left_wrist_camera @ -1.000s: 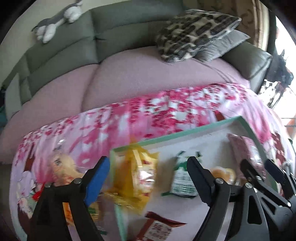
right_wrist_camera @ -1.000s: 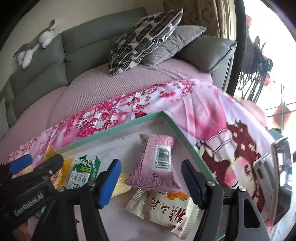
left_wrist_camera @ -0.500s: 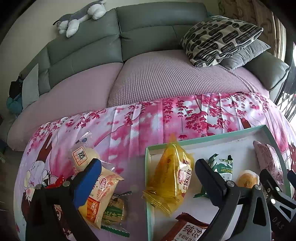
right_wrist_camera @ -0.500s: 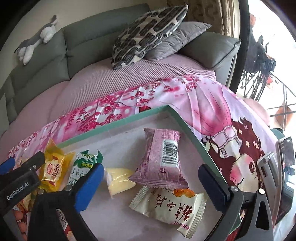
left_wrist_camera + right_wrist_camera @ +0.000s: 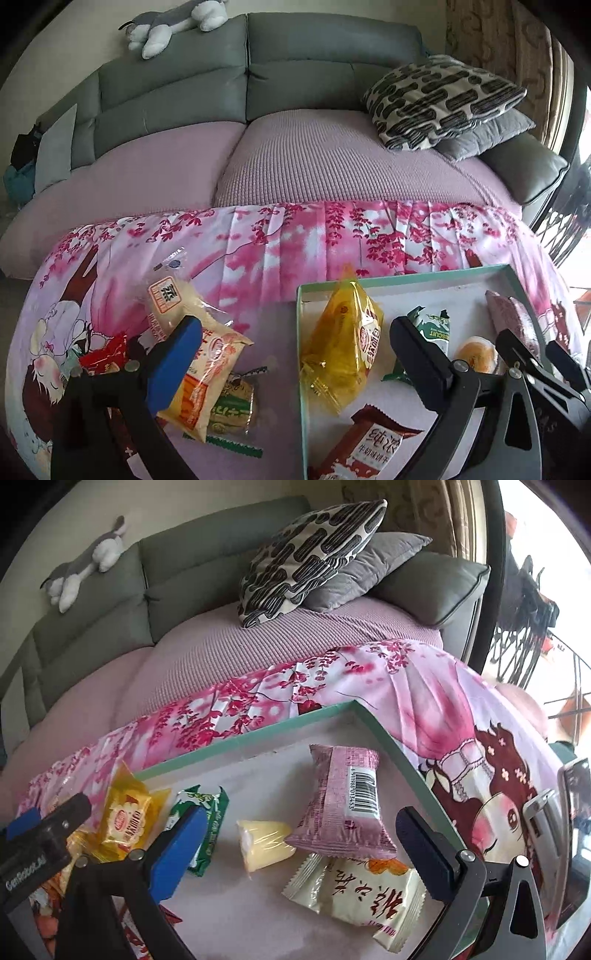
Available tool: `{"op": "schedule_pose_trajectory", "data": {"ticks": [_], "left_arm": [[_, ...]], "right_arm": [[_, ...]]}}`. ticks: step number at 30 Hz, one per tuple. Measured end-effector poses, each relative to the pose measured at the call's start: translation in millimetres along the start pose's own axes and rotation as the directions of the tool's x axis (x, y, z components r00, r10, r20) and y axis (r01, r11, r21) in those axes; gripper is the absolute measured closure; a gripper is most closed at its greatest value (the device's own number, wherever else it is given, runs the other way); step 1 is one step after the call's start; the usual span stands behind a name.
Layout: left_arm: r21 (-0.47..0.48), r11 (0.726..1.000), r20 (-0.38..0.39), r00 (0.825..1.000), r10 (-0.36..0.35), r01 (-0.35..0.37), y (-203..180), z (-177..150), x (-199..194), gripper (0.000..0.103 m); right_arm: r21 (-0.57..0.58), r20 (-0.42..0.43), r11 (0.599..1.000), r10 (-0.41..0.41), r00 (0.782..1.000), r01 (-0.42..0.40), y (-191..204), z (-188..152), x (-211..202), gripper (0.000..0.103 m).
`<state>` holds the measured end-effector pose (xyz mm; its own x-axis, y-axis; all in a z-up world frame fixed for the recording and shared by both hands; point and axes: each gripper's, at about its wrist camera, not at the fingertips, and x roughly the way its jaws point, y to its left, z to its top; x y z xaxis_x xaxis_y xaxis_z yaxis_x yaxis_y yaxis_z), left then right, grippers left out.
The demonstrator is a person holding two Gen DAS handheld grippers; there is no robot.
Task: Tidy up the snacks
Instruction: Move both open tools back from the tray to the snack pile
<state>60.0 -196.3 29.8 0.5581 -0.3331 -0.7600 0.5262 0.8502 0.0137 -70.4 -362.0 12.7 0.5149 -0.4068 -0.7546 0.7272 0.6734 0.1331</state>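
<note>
Both packets are lying free now: my left tongs (image 5: 291,350) have just been opening and are hanging released over the yellow packet (image 5: 341,345), which is resting inside the tray (image 5: 406,280) at its left rim. My right tongs (image 5: 297,843) have just been opening too, standing wide and empty above the pink packet (image 5: 341,805), which is lying on the tray floor, its near end on the cream packet (image 5: 356,895). I am judging two more snacks delivered. Outside the tray, on the blossom cloth (image 5: 295,240), the orange-and-white bag (image 5: 207,369) is waiting with other loose snacks; that pile is likely coming next.
</note>
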Motion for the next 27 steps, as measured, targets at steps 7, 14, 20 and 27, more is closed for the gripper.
{"op": "schedule_pose_trajectory", "data": {"ticks": [7,14,20,27], "left_arm": [[-0.012,1.000,0.013,1.000,-0.002,0.002,22,-4,-19,0.002],[-0.047,0.996,0.069,0.995,0.072,-0.069,55,-10,-43,0.002],[-0.111,0.985,0.103,0.984,0.142,-0.131,92,-17,-61,0.002],[-0.140,0.941,0.059,0.946,0.317,-0.307,145,-33,-80,0.002]], "right_arm": [[0.041,0.009,0.998,0.047,0.999,-0.047,2,1,-5,0.000],[0.036,0.007,0.997,0.072,0.997,-0.072,12,0,-7,0.000],[-0.016,0.015,0.995,0.102,0.995,-0.102,35,-2,-11,0.000],[-0.092,0.024,0.981,0.173,0.985,-0.170,76,-7,-22,0.000]]}}
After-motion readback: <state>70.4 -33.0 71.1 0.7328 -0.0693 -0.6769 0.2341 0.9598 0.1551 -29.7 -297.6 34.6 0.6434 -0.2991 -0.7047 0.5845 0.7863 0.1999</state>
